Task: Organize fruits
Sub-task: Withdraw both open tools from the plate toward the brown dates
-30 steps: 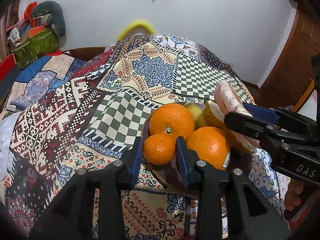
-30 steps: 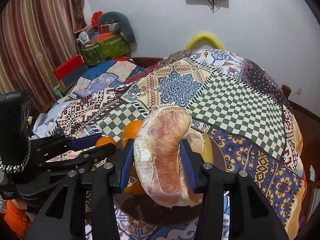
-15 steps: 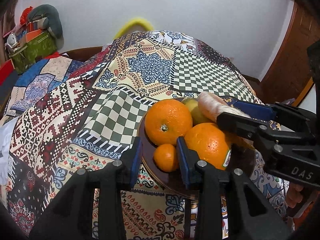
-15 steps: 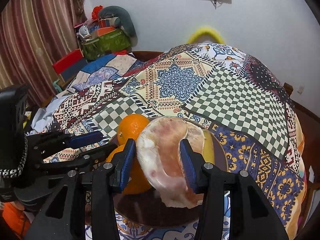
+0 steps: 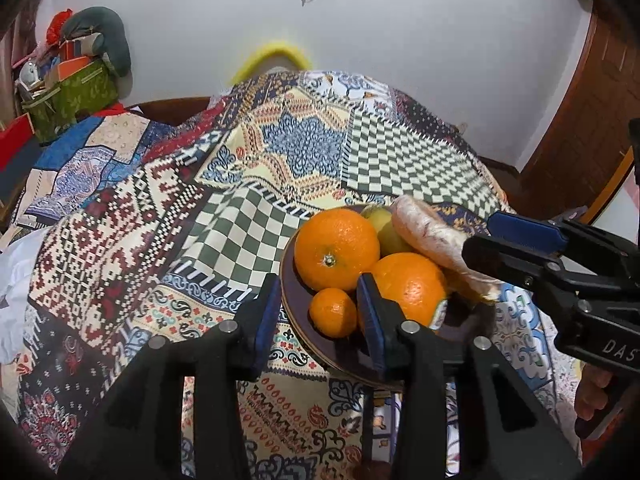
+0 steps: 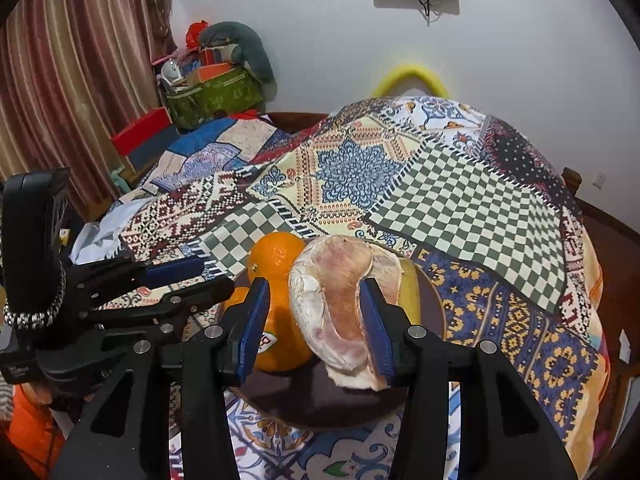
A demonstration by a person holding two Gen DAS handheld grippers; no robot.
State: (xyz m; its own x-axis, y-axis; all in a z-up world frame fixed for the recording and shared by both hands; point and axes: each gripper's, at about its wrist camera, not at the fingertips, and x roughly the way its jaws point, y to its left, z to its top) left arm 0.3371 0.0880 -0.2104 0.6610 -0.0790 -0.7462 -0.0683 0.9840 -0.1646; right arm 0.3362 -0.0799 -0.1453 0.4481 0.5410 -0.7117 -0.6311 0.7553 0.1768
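A dark brown plate (image 5: 291, 312) on the patchwork cloth holds a large orange (image 5: 336, 248), a stickered orange (image 5: 408, 284), a yellow fruit (image 5: 384, 228) and a small mandarin (image 5: 334, 312). My left gripper (image 5: 318, 280) straddles the mandarin, which sits on the plate. Its jaws are opening and both pads stand off the fruit. A peeled pomelo segment (image 6: 340, 300) lies over the pile between the fingers of my right gripper (image 6: 314, 284). It leans on the right pad, and a gap shows at the left pad, where the stickered orange (image 6: 280, 328) shows through.
The patchwork cloth (image 5: 280, 152) drapes a rounded table that drops away on all sides. A green bag of clutter (image 6: 212, 96) and a red box (image 6: 140, 132) stand at the back left by a curtain (image 6: 60, 80). A wooden door (image 5: 580, 120) is at the right.
The left gripper lowered the mandarin onto the plate in front of the oranges, and its pads spread off it. The right gripper brought the pomelo segment down onto the pile.
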